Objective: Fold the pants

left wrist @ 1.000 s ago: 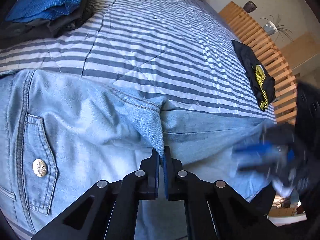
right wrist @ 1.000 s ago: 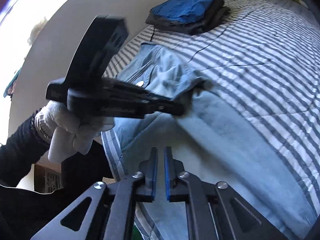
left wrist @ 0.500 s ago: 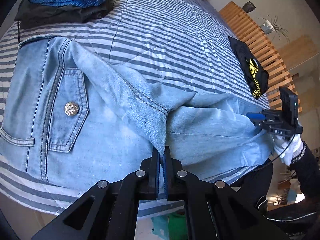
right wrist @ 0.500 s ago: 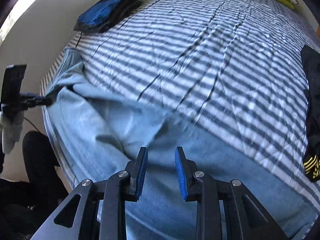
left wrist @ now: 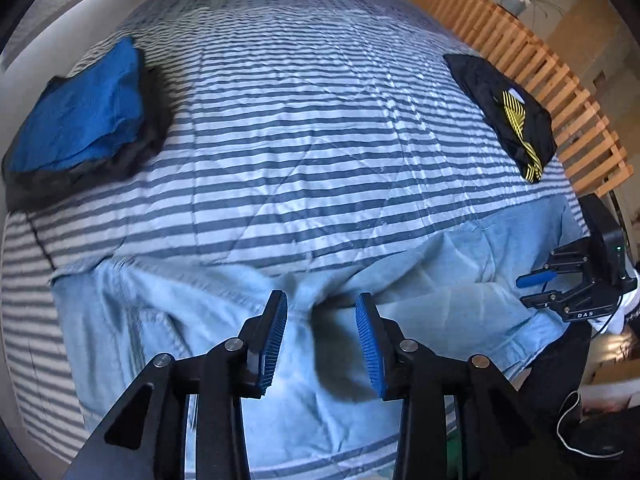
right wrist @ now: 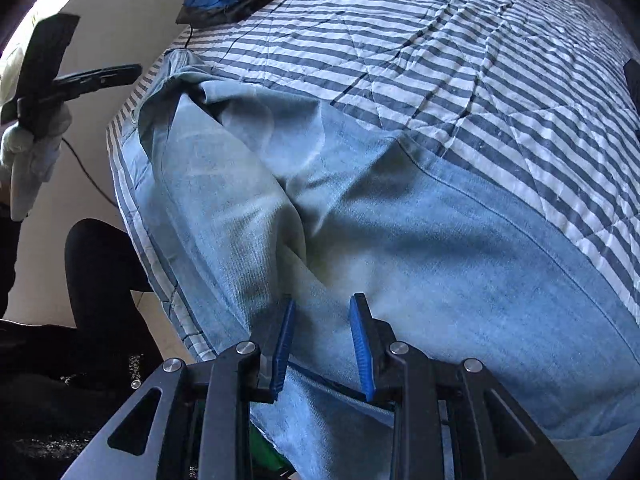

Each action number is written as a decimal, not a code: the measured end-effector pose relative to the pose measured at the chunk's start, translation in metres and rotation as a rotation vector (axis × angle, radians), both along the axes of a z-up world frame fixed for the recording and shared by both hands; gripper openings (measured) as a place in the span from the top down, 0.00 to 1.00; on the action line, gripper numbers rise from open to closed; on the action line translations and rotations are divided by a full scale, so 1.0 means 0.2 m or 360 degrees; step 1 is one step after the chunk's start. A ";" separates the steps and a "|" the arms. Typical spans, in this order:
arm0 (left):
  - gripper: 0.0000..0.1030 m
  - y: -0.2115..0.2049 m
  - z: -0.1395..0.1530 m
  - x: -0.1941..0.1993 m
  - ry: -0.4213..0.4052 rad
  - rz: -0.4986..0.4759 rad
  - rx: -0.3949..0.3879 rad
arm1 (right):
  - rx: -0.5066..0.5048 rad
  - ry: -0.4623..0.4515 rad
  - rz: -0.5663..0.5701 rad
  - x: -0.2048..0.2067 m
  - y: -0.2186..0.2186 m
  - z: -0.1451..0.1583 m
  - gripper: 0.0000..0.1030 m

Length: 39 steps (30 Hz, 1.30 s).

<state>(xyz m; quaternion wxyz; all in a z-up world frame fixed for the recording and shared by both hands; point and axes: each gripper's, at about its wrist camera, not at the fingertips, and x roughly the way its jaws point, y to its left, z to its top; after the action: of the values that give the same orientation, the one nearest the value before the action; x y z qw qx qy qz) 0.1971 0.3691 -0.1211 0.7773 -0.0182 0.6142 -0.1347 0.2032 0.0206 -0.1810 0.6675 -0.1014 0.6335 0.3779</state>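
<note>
Both sets of jaws are seen spread apart and empty: the left gripper (left wrist: 321, 342) and right gripper (right wrist: 322, 346) are held just above the jeans (right wrist: 400, 240), laid rumpled along the near edge of the striped bed (left wrist: 320, 120). The denim is judged soft but weighty; it is best pinched at a hem or the waistband. Folded clothes (left wrist: 80, 120) are seen at the far left edge.

Home bedroom: striped bed (left wrist: 320, 128)

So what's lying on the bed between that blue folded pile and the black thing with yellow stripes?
Nothing: in the left wrist view only bare striped bedspread separates the blue pile from the black garment.
</note>
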 end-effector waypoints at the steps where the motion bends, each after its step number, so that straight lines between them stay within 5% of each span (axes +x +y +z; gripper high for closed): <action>1: 0.62 -0.05 -0.04 0.05 0.0032 -0.0057 0.0049 | -0.0012 -0.0020 0.0012 0.01 0.01 0.00 0.75; 3: 0.62 -0.12 -0.13 0.11 0.0098 -0.0159 0.0143 | -0.0065 -0.0115 0.0043 0.02 0.00 0.02 0.75; 6: 0.94 -0.15 -0.23 0.13 0.0175 -0.0201 0.0183 | -0.0070 -0.0232 0.0009 0.12 -0.04 0.06 0.71; 10: 0.98 -0.13 -0.24 0.10 0.0150 -0.0205 0.0189 | -0.0178 -0.0478 0.0020 0.28 -0.06 0.07 0.52; 18: 0.99 -0.10 -0.14 0.03 0.0057 -0.0147 0.0255 | -0.0294 -0.0381 0.0148 0.38 -0.05 -0.14 0.49; 20: 0.99 -0.09 -0.08 0.01 0.0013 -0.0140 0.0264 | -0.0287 -0.0386 0.0135 0.34 -0.06 -0.12 0.63; 22: 0.99 -0.09 -0.01 -0.02 -0.0048 -0.0119 0.0277 | -0.0368 -0.0507 0.0120 0.28 -0.07 -0.08 0.99; 30: 0.99 0.06 0.18 0.01 -0.0202 0.0093 0.0171 | -0.0190 -0.0758 -0.0060 0.19 -0.19 0.34 0.99; 36: 0.96 0.03 -0.10 0.38 -0.0127 0.0187 0.0190 | -0.0558 -0.0796 -0.0055 0.32 -0.09 0.03 0.99; 39: 0.96 0.08 -0.12 0.49 -0.0196 0.0282 0.0235 | -0.0750 -0.0763 0.0026 0.35 -0.08 -0.13 0.99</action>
<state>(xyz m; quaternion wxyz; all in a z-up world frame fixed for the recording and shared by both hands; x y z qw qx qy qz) 0.2955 0.3857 -0.1447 0.8217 -0.0067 0.5695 -0.0208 0.2728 0.0055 -0.2069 0.7527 -0.3440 0.5276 0.1916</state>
